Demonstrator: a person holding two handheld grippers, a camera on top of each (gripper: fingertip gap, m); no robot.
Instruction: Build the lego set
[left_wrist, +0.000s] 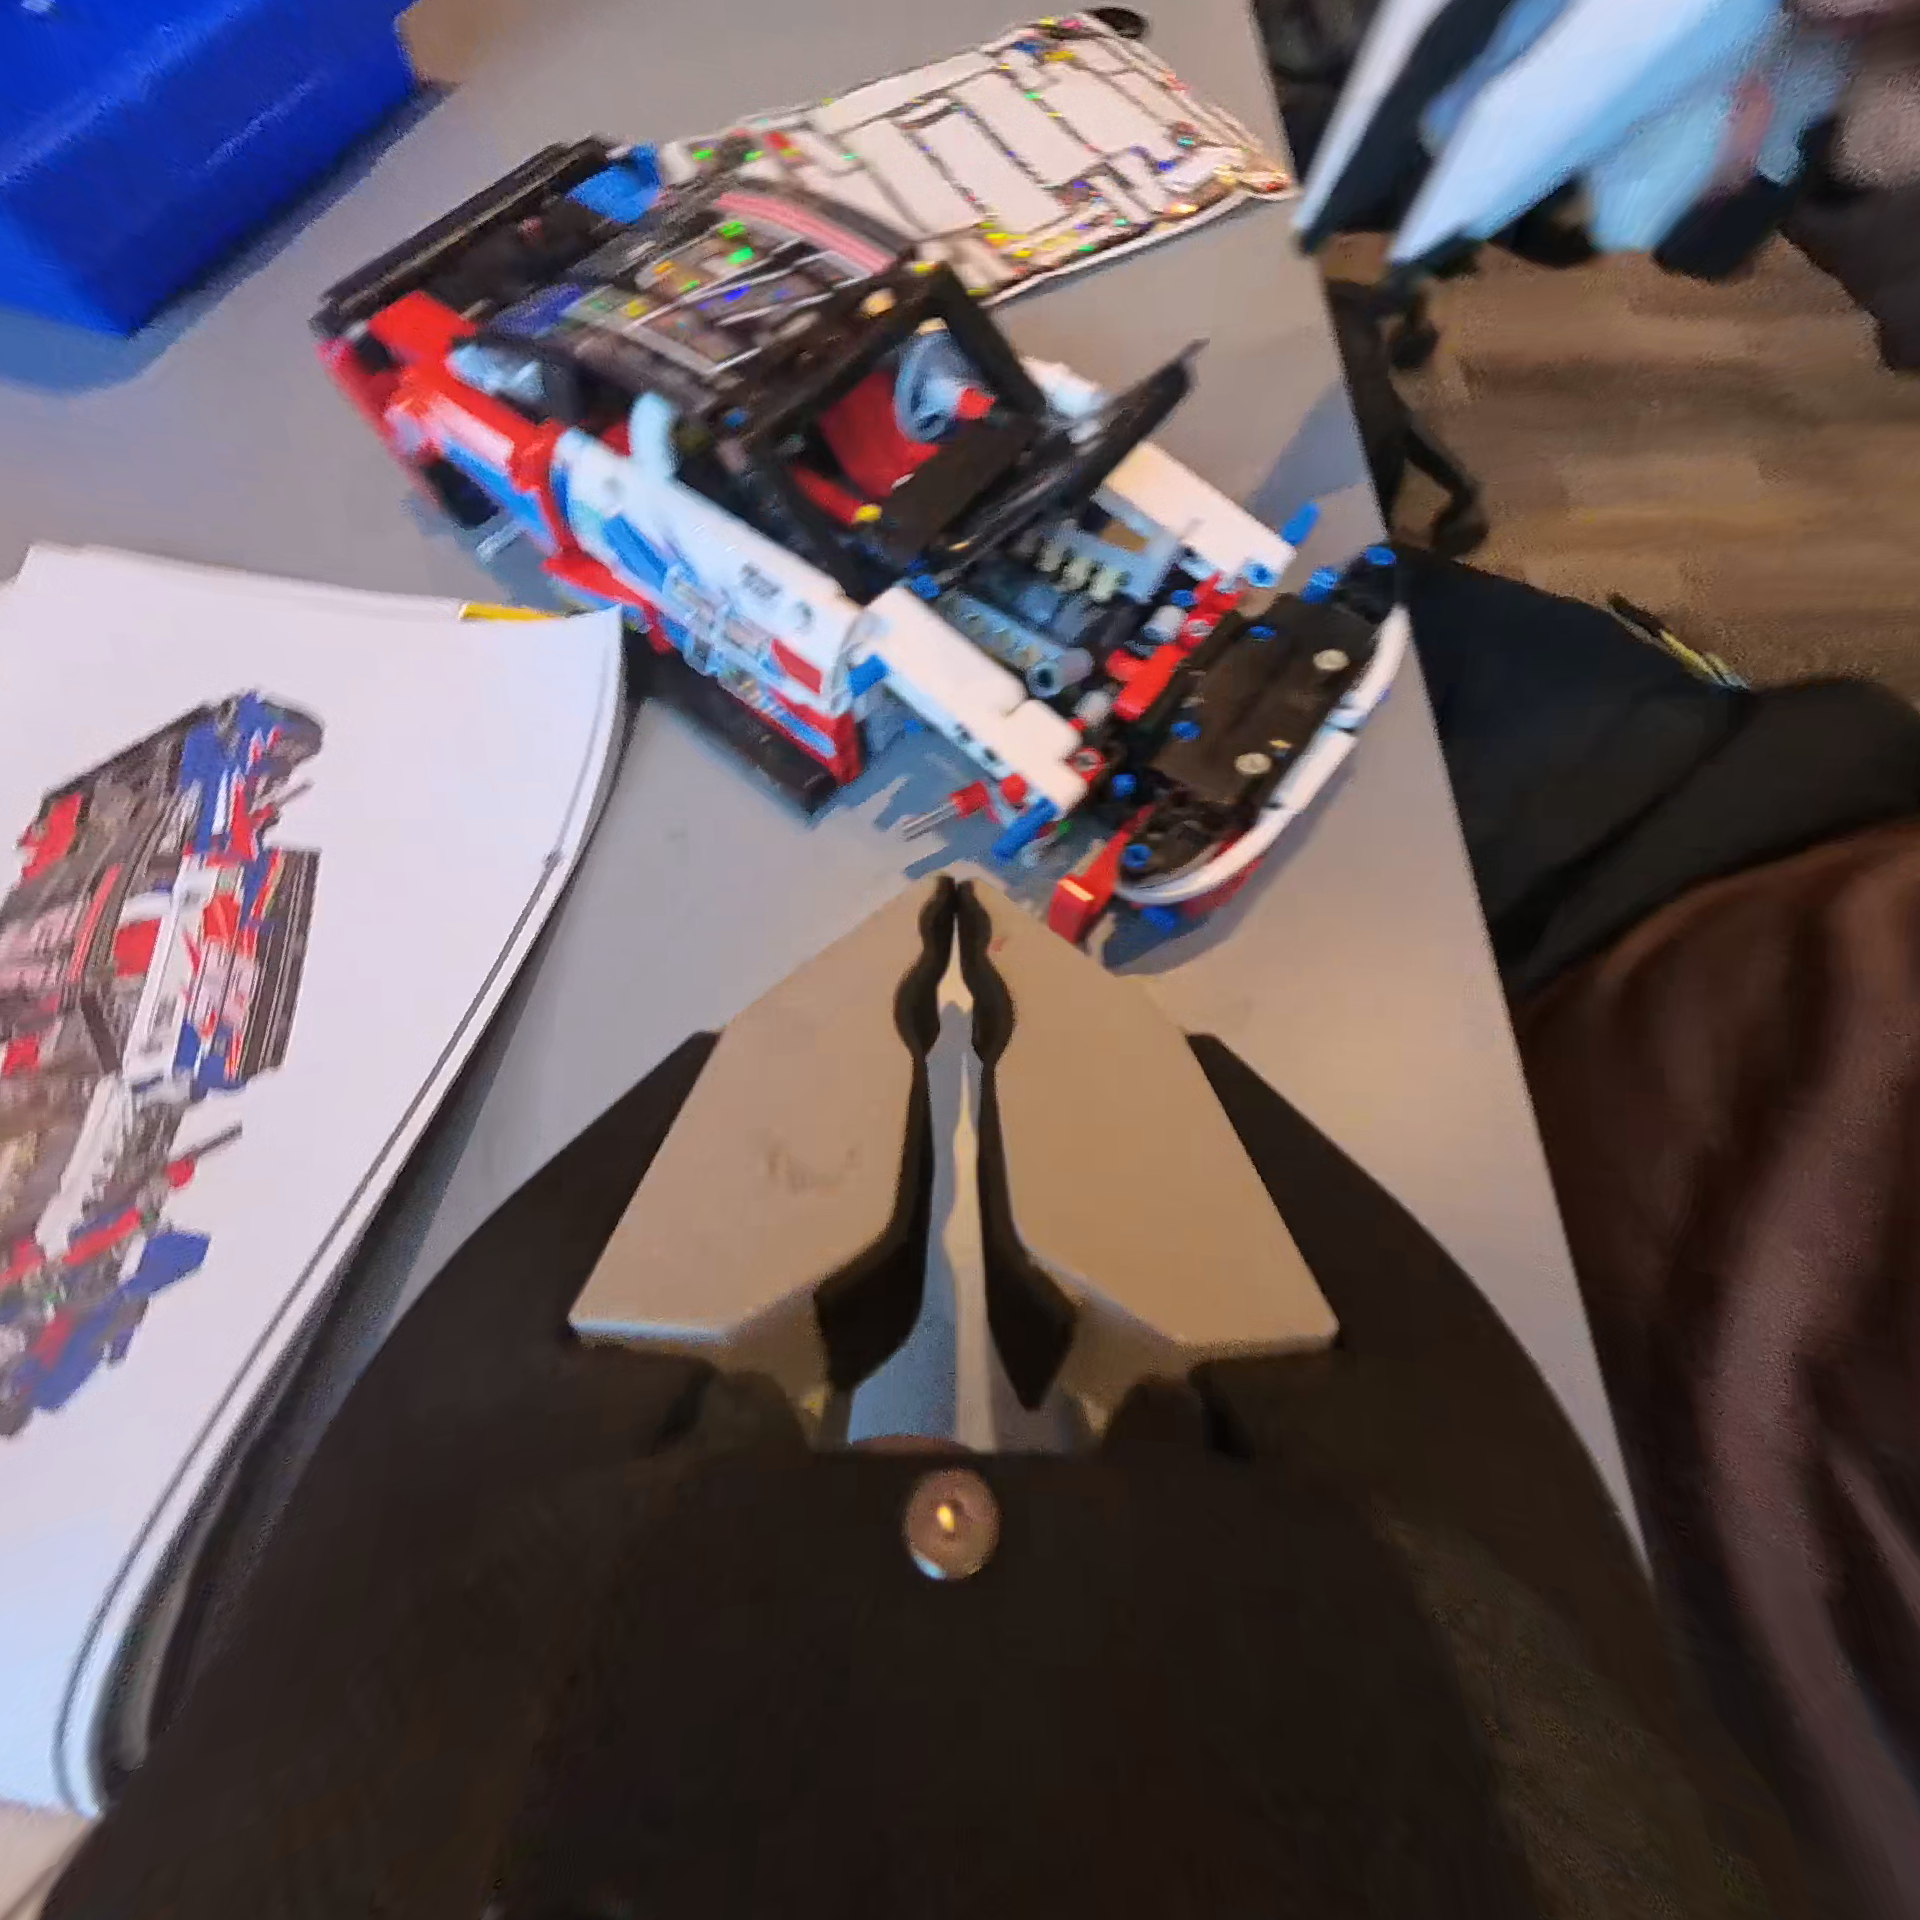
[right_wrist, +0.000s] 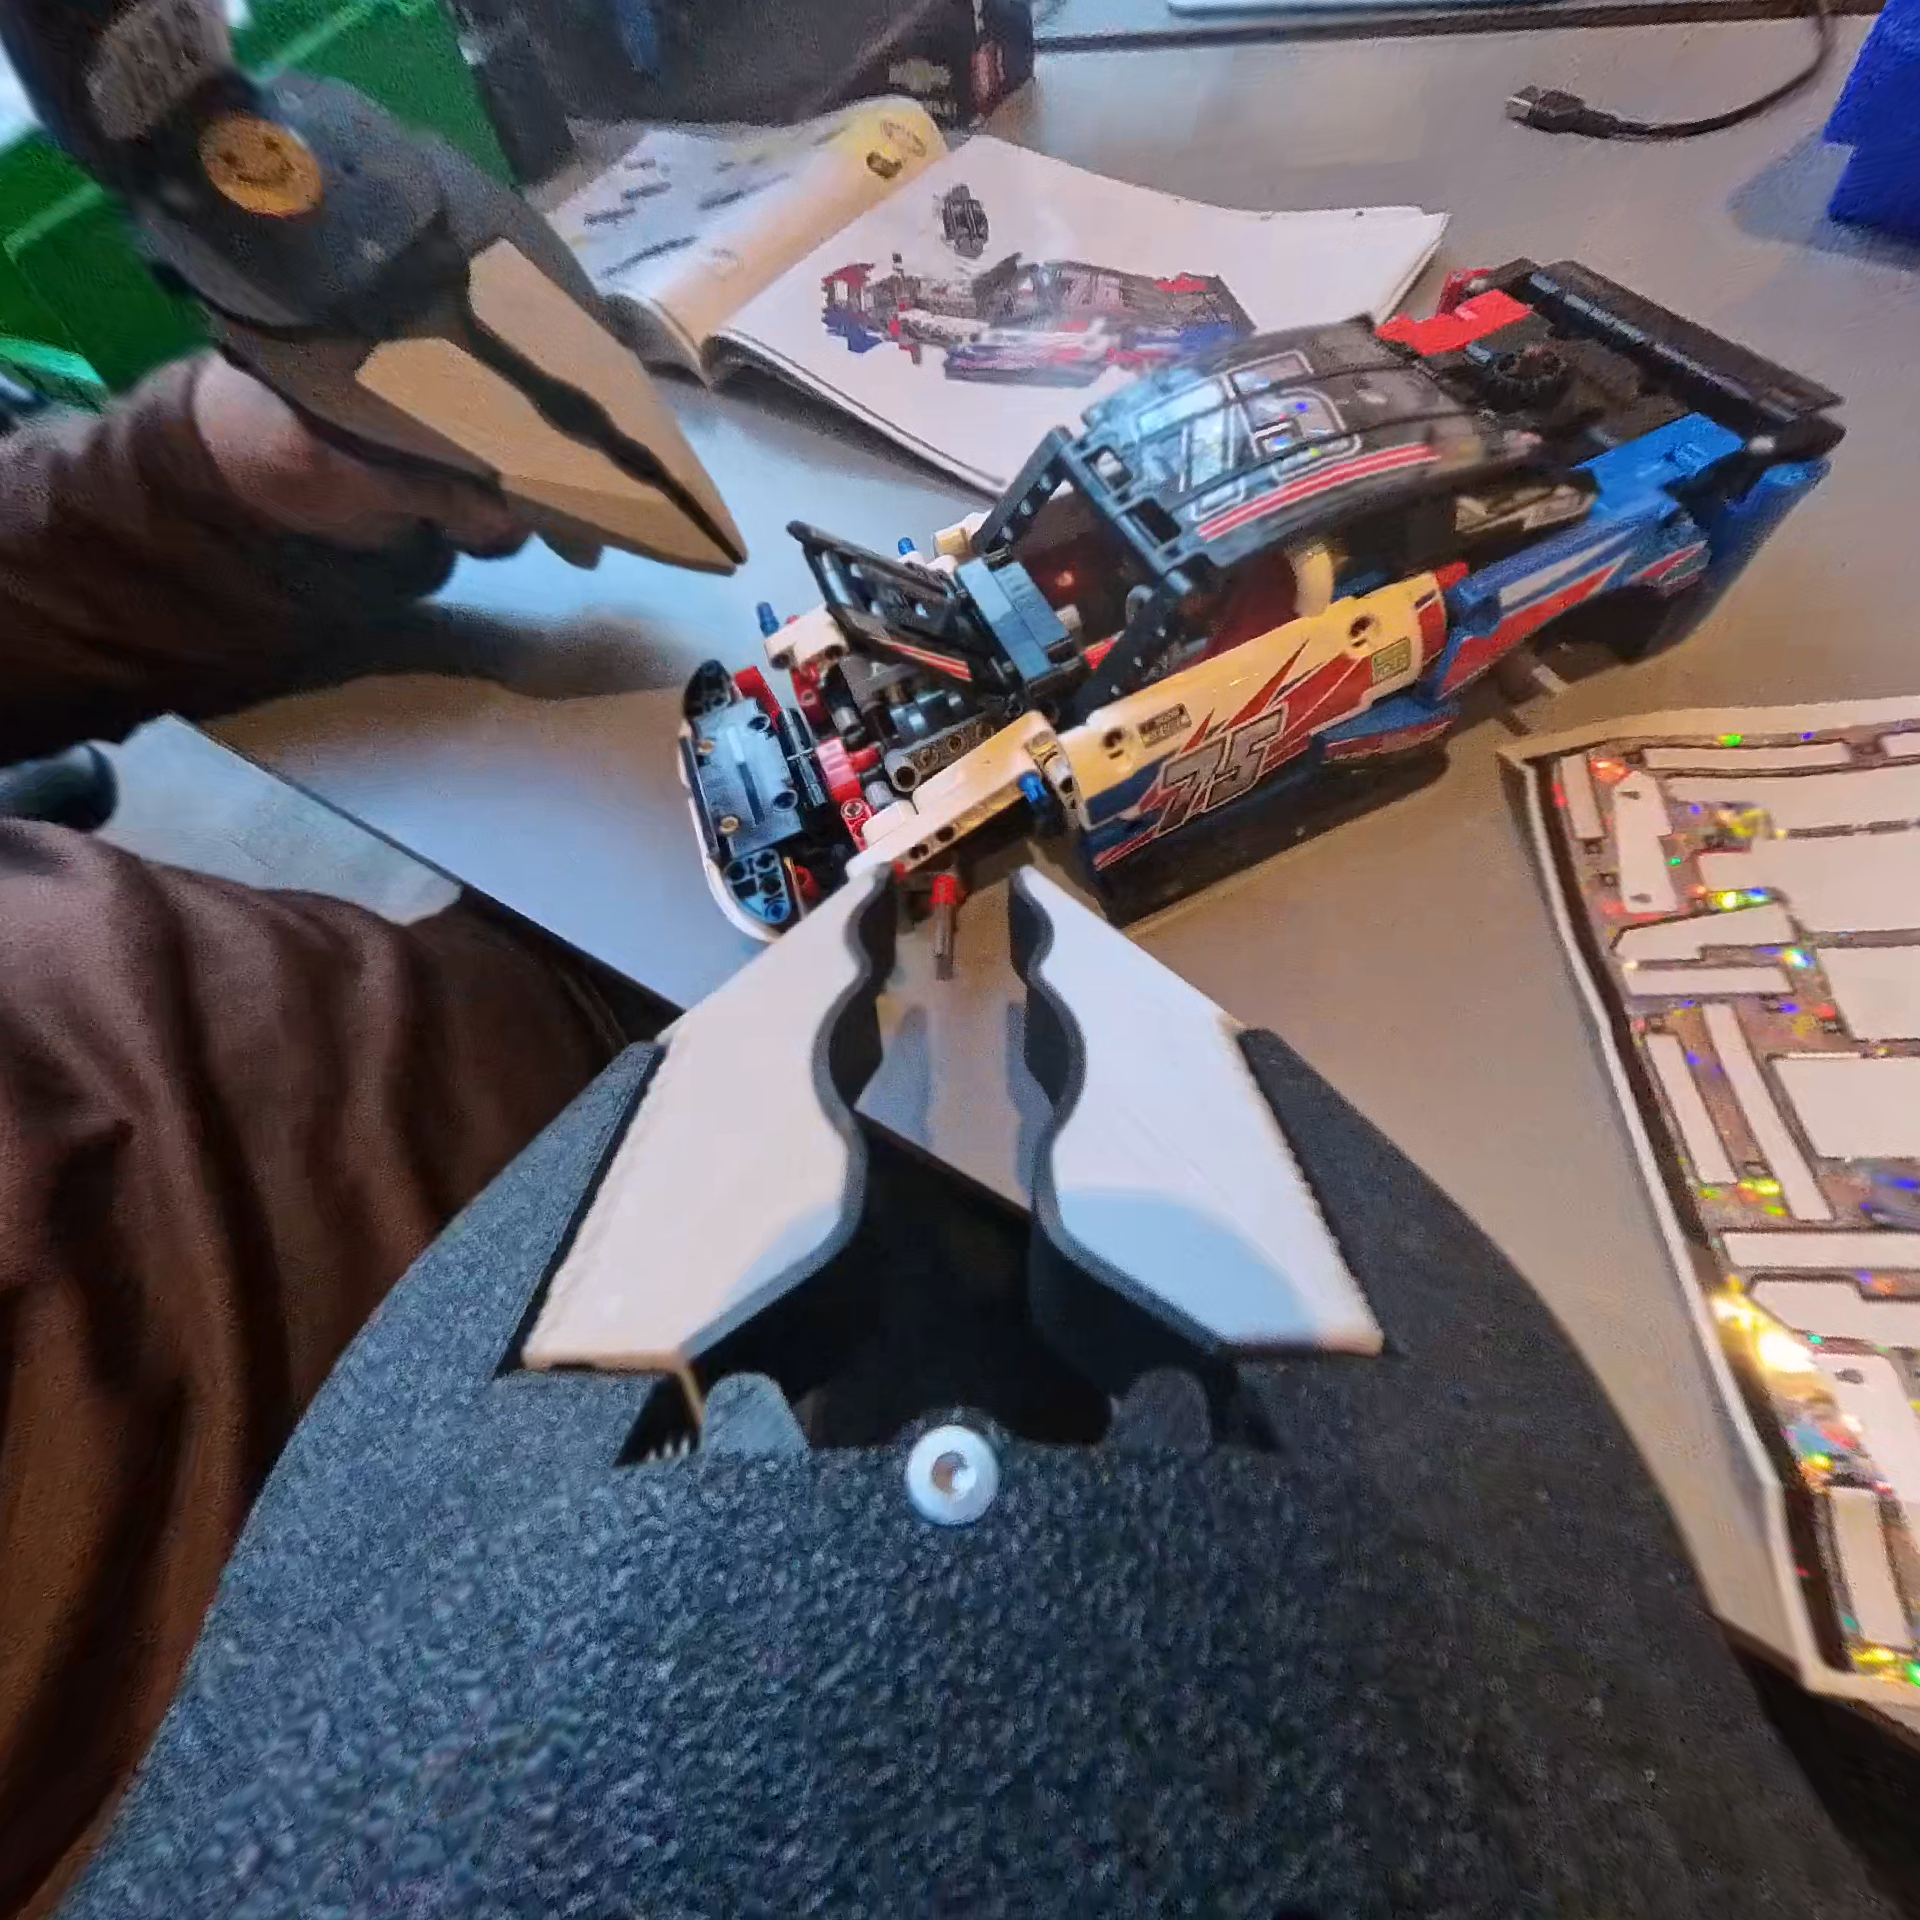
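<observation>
A red, white, blue and black lego race car (left_wrist: 727, 540) lies on the grey table (left_wrist: 260, 447), its open nose with the engine bay toward me. It also shows in the right wrist view (right_wrist: 1247, 644). My left gripper (left_wrist: 956, 896) is shut and empty, hovering just short of the car's nose; it also shows in the right wrist view (right_wrist: 730, 554), above and left of the nose. My right gripper (right_wrist: 951, 883) is open, its fingertips either side of a red-and-grey axle pin (right_wrist: 943, 920) that sticks out of the car's lower front side. The pin also shows in the left wrist view (left_wrist: 956, 808).
An open instruction booklet (left_wrist: 260, 935) lies left of the car, also in the right wrist view (right_wrist: 1039, 301). A glittery sticker sheet (right_wrist: 1745, 1143) lies on the car's other side. A blue bin (left_wrist: 156, 135), a black cable (right_wrist: 1662, 114) and a brown sleeve (right_wrist: 208, 1143) border the space. The tips of one gripper are about 15 centimeters away from the tips of the other.
</observation>
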